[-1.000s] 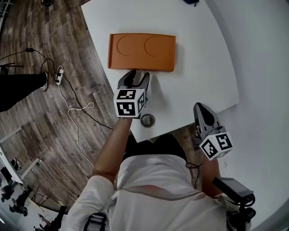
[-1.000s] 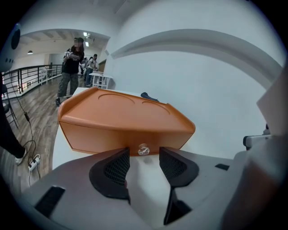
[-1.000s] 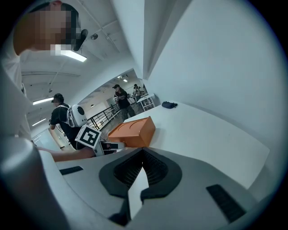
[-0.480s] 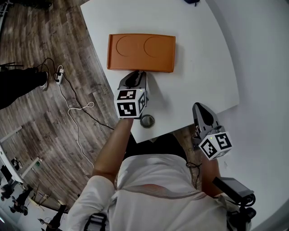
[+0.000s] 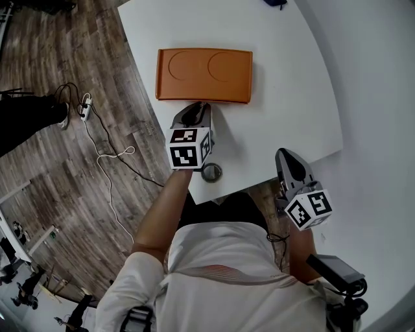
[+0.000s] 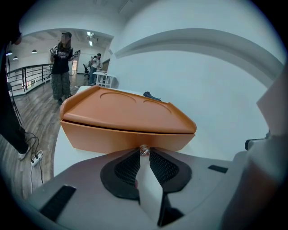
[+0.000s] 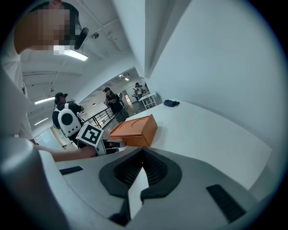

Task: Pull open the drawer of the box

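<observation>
From above, your left claw [image 5: 196, 109] hides the small knob [image 6: 144, 150] it is closing around on the orange box [image 5: 203, 74], mid white tabletop [image 5: 285, 97], your right claw [image 7: 143, 151] pinched together, empty, wood-plank floor [image 5: 58, 168] leftward.

White tabletop [image 5: 279, 78]: small round metal item [image 5: 211, 172] at near edge, dark item [image 5: 275, 2] at far edge. Wood floor [image 5: 58, 194] beyond left edge w/ white power strip [image 5: 84, 107] & cables [image 5: 110, 162]. Bkgd: person [image 6: 60, 67] standing nr black railing [image 6: 27, 76].
</observation>
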